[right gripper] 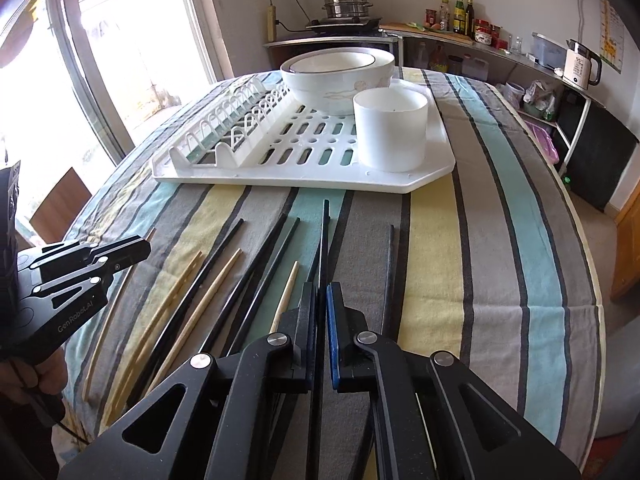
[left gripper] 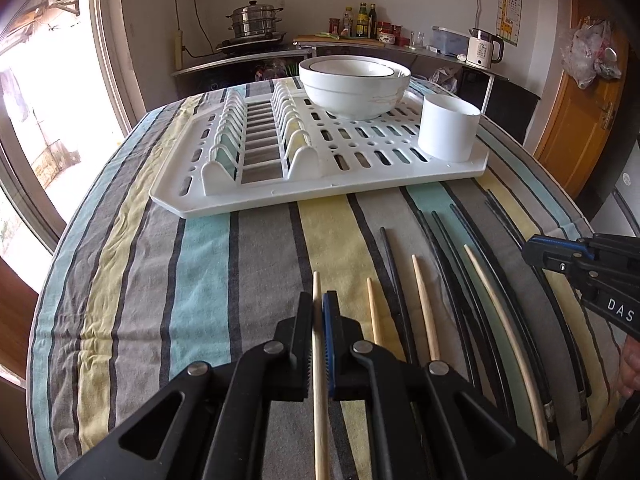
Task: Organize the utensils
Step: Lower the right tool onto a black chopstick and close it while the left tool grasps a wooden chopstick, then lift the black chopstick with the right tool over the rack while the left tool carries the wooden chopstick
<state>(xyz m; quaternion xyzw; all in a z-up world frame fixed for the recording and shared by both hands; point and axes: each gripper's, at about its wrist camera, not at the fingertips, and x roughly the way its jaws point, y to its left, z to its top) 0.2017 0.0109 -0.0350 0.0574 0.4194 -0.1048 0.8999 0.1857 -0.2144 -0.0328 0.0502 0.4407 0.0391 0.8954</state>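
left gripper (left gripper: 319, 312) clenched on a wooden chopstick (left gripper: 319, 380), right gripper (right gripper: 323, 304) on a black chopstick (right gripper: 323, 248). utensil cup (right gripper: 390, 134) sits at 12 o'clock on the dish rack (right gripper: 432, 172). risk: thin sticks pivot btwn pads, tips miss the cup rim.

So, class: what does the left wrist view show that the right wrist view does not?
Only the left wrist view: the left tongs shut on a pale wooden chopstick, and an orange wooden door. Only the right wrist view: the right tongs shut on a black chopstick. Both: the white plastic dish rack, stacked white bowls and white cylindrical cup.
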